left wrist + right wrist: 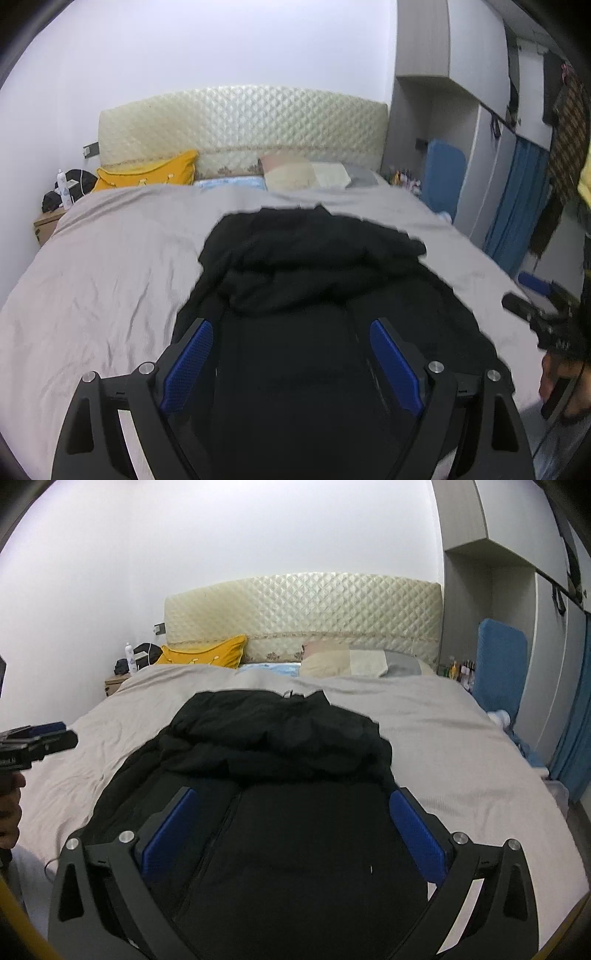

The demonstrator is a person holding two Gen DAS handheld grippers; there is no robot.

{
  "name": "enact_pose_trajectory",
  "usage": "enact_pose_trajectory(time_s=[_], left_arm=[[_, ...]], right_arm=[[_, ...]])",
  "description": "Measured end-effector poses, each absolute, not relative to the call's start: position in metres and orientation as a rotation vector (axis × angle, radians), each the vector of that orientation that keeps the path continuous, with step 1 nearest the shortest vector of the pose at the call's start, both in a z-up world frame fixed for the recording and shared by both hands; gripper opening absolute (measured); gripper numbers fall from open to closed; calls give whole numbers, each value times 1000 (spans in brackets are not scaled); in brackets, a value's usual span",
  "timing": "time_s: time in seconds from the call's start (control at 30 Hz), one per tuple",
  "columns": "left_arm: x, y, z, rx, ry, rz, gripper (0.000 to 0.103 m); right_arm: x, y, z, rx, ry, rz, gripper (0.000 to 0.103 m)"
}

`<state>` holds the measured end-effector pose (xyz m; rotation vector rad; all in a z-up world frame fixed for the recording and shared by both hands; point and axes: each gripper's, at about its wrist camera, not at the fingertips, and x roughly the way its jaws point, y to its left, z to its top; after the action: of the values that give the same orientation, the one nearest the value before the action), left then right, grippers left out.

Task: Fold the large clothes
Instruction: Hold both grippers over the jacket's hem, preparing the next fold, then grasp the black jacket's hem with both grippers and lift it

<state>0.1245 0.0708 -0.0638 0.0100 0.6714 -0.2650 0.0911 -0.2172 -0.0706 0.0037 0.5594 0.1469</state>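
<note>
A large black garment [314, 288] lies spread on the grey bed sheet [110, 266], its far part bunched in folds. It also shows in the right wrist view [280, 775]. My left gripper [291, 328] is open, blue pads wide apart, above the garment's near part. My right gripper [295, 801] is open above the same garment, holding nothing. The right gripper also shows at the right edge of the left wrist view [535, 314]. The left gripper also shows at the left edge of the right wrist view [37, 738].
A quilted cream headboard [243, 125] stands at the far end. A yellow pillow [147, 173] and beige pillows [306, 173] lie by it. A nightstand [48, 225] with bottles is far left. Wardrobes [480, 147] and a blue cushion [441, 177] are on the right.
</note>
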Motion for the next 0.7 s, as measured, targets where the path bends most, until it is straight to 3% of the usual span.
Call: enact_pose_trajectory(time_s=[0.23,0.7], left_arm=[[107,77,-92,-25,749,-277,87],[163,142,-166,-183,984,-170,87]], right_arm=[[78,-222,-94,8,642,120,103],[129,-303,-133,209,872,91,103]])
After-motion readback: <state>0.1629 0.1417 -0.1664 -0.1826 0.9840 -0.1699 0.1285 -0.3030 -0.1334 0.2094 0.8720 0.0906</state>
